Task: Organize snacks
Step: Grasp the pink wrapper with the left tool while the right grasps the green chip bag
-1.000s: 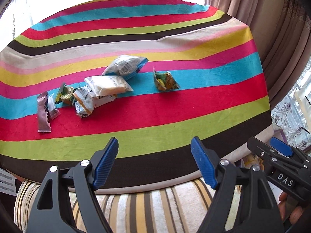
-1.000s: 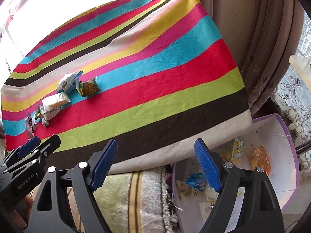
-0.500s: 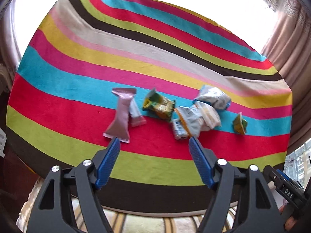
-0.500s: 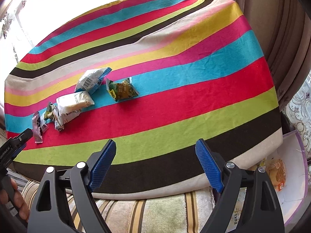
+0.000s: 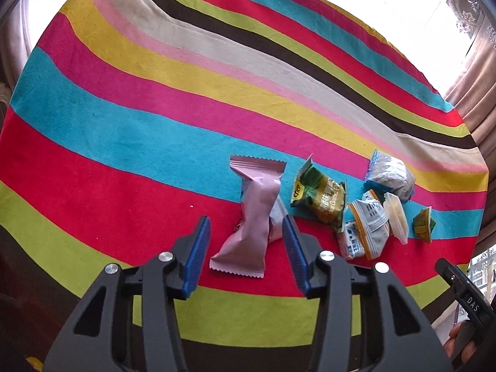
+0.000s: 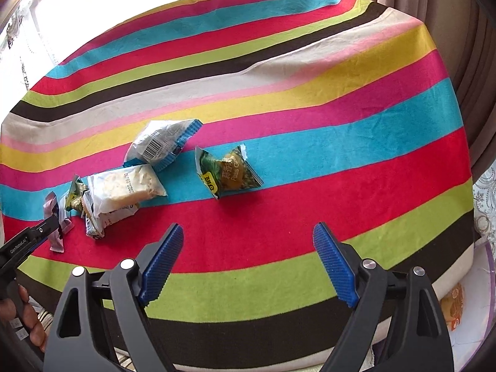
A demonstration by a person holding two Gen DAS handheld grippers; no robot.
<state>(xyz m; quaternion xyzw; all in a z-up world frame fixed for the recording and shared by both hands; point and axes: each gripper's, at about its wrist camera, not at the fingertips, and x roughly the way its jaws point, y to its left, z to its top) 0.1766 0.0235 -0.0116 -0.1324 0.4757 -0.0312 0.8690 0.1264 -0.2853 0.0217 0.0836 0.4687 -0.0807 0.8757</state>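
Several snack packets lie in a row on the striped tablecloth (image 5: 124, 142). A pink packet (image 5: 252, 217) lies between the open fingers of my left gripper (image 5: 246, 229), with no contact that I can see. Next to it are a green pea packet (image 5: 321, 200), white packets (image 5: 367, 226) and a silver-blue packet (image 5: 390, 178). In the right wrist view my right gripper (image 6: 248, 241) is open and empty above the red stripe, short of a second green pea packet (image 6: 229, 173), a cream packet (image 6: 124, 192) and the silver-blue packet (image 6: 161, 144).
A white box with a purple rim (image 6: 465, 303) stands on the floor at the table's right end, with an orange packet in it. Curtains (image 6: 449, 15) hang at the right. A striped rug lies below the table's near edge.
My left gripper has swung left and moved in, and the pink packet now lies between its fingers. My right gripper has moved forward over the table toward the right-hand packets.
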